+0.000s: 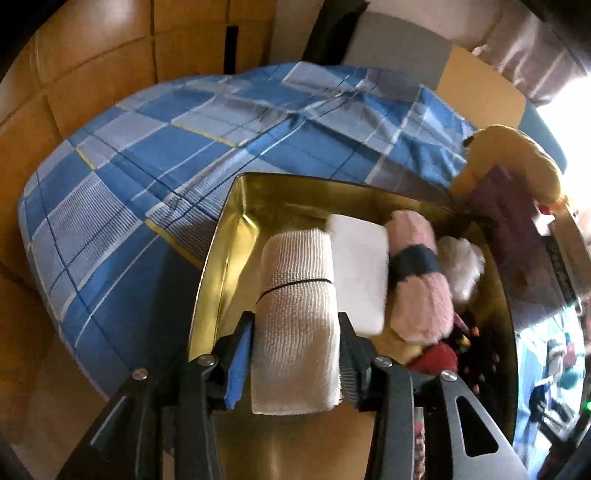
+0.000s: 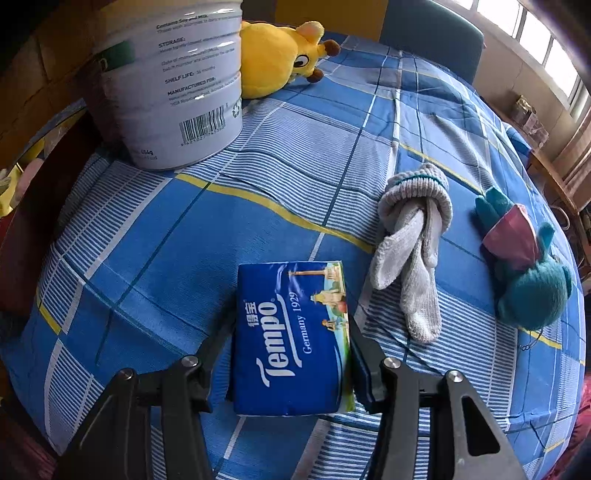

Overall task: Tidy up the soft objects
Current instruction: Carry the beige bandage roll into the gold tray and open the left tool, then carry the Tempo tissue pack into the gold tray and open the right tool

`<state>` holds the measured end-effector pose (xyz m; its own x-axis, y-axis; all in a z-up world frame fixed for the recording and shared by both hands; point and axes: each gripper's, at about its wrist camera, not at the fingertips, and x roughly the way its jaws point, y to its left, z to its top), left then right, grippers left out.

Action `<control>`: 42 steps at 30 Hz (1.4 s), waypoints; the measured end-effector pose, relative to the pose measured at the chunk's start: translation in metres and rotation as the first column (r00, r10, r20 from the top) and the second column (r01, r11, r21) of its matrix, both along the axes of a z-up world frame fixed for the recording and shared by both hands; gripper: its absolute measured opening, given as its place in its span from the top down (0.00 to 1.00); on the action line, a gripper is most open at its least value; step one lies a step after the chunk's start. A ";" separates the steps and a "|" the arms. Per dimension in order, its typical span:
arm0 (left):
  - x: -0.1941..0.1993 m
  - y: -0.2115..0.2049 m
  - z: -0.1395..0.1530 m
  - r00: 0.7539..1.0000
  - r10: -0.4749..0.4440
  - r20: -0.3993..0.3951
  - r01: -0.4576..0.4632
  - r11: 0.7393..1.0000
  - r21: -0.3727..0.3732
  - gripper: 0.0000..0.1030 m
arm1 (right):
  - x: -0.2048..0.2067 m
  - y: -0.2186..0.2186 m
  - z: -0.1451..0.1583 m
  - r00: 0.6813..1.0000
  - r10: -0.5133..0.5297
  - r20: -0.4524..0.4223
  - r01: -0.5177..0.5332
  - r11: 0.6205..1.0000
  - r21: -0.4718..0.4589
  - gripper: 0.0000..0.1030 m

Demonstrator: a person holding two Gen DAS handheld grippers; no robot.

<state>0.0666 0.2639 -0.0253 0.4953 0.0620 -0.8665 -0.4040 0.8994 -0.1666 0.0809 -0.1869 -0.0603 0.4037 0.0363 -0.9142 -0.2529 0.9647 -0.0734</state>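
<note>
My left gripper (image 1: 297, 332) is shut on a rolled white gauze bandage (image 1: 297, 317) and holds it over the left end of a gold tin box (image 1: 225, 243). In the box lie a white pad (image 1: 360, 273), a pink fluffy roll with a dark band (image 1: 417, 280) and a white fluffy ball (image 1: 463, 266). My right gripper (image 2: 291, 343) is shut on a blue Tempo tissue pack (image 2: 291, 336) just above the blue checked cloth (image 2: 184, 240). A grey sock bundle (image 2: 413, 236) and a teal plush toy (image 2: 524, 273) lie to its right.
A white tin can (image 2: 170, 81) stands at the back left of the table, with a yellow plush toy (image 2: 280, 55) behind it; the toy also shows in the left wrist view (image 1: 509, 155). A chair back (image 2: 432, 33) stands beyond the table. Wooden panelling (image 1: 74, 74) lies on the left.
</note>
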 end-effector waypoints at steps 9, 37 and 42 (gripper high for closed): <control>0.014 0.011 -0.002 0.998 0.061 0.008 -0.061 0.998 0.029 0.31 | -0.002 0.001 0.000 1.000 0.004 0.002 -0.004 1.000 -0.010 0.49; -0.075 -0.091 0.046 0.969 -0.153 0.192 0.122 0.979 0.164 0.19 | -0.003 -0.005 -0.001 0.999 -0.034 0.001 0.034 0.999 -0.001 0.49; -0.080 -0.097 0.046 0.963 -0.182 0.199 0.150 0.975 0.164 0.19 | -0.004 -0.008 -0.002 0.998 -0.063 0.002 0.063 0.998 0.002 0.49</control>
